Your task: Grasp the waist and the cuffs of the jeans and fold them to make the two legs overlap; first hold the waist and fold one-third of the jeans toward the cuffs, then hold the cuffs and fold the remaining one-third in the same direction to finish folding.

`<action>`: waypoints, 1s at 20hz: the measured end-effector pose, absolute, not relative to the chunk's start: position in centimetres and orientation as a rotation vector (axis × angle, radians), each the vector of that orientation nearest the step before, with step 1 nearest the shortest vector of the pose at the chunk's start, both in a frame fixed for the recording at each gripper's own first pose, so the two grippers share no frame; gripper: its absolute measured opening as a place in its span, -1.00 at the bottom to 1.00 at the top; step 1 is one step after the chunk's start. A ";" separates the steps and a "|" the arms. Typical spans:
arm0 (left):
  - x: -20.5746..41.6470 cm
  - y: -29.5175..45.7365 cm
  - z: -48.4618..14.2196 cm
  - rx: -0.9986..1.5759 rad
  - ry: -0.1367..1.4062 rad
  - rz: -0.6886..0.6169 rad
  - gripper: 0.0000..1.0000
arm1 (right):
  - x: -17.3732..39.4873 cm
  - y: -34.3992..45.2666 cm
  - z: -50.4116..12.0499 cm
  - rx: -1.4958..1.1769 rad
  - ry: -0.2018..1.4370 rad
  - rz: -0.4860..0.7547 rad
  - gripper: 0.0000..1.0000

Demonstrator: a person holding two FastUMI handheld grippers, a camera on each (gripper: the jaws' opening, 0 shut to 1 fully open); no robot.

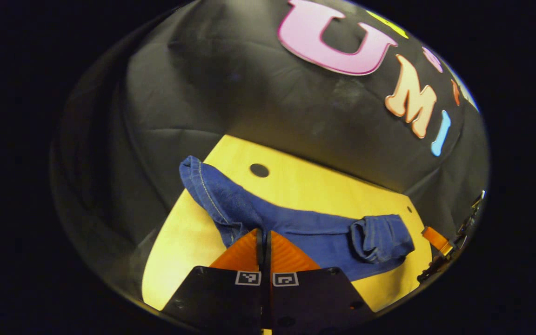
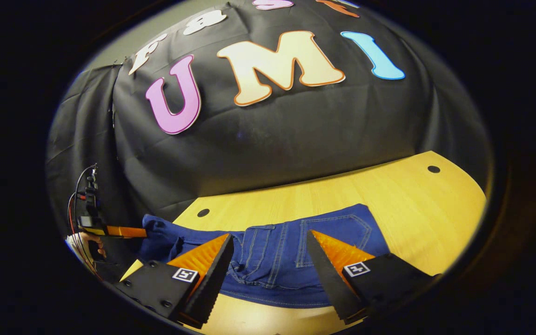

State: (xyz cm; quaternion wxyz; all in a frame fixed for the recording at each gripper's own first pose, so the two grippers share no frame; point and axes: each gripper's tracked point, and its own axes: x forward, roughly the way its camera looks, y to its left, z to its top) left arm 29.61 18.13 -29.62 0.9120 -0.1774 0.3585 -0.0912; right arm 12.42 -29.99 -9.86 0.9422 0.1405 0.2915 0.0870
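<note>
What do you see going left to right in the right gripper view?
Other gripper with a hand → this gripper's left finger → jeans → right finger → bare table.

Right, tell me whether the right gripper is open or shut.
Open. In the right gripper view the right gripper has its fingers spread wide apart over the jeans at the waist end, gripping nothing.

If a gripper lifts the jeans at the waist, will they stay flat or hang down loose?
The jeans will probably sag: they already lie bunched, with a rolled lump at one end. The seams look thick, so the waist may feel somewhat firm between the fingers. The table looks smooth, so the trailing legs would likely slide along.
</note>
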 end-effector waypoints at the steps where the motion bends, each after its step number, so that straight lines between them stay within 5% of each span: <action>1: 30.1 16.4 -28.9 -0.366 0.736 -0.213 -1.00 | 12.5 -30.8 -9.5 0.284 0.590 0.176 0.95; 13: 32.1 -2.3 -22.6 -0.344 0.679 -0.453 -1.00 | 11.2 -41.3 -5.2 0.272 0.527 0.127 0.95; 20: 30.4 -16.3 -24.2 -0.320 0.739 -0.592 -1.00 | 10.2 -47.8 -4.5 0.248 0.526 0.115 0.95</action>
